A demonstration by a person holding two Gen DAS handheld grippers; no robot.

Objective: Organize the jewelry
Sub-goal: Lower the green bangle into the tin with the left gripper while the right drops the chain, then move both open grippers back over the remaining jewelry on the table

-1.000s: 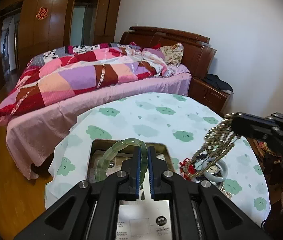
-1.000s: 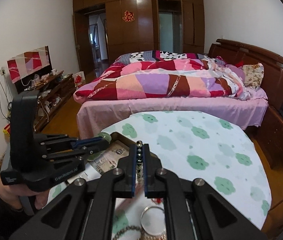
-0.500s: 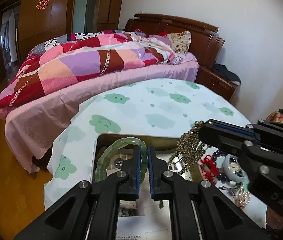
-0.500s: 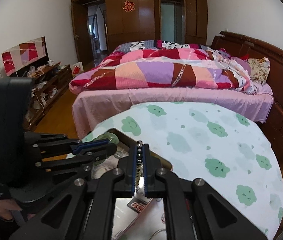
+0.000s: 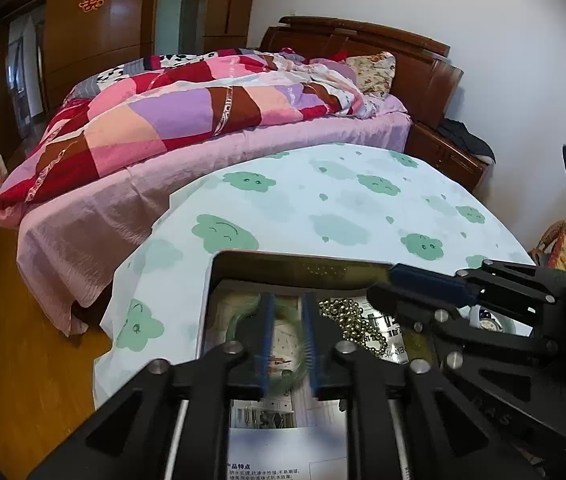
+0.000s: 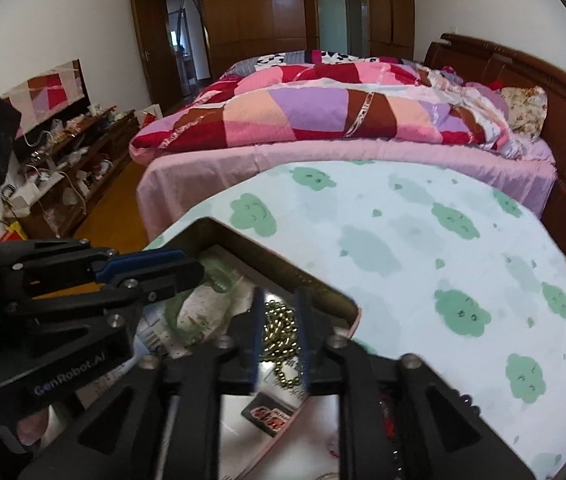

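A pale green bangle (image 5: 239,326) lies blurred in the open gold tin box (image 5: 303,266), on printed paper. My left gripper (image 5: 287,340) hangs over it with its jaws opening, and the pads stand clear of the bangle between them. A gold bead chain (image 6: 279,330) is heaped in the same box (image 6: 283,270). My right gripper (image 6: 280,332) is over it, jaws opening, the chain between the fingers but not pressed. In the right wrist view the bangle (image 6: 219,276) shows under the left gripper (image 6: 187,270). In the left wrist view the chain (image 5: 353,320) lies beside the right gripper (image 5: 383,282).
The box stands on a round table with a cloud-print cloth (image 6: 423,240). A watch and a pale bangle (image 5: 487,322) lie right of the box, behind the right gripper. A bed with a patchwork quilt (image 5: 187,120) stands beyond the table.
Both grippers came down into the box side by side and their jaws parted. The bangle and the bead chain, pinched before, now lie in the box.
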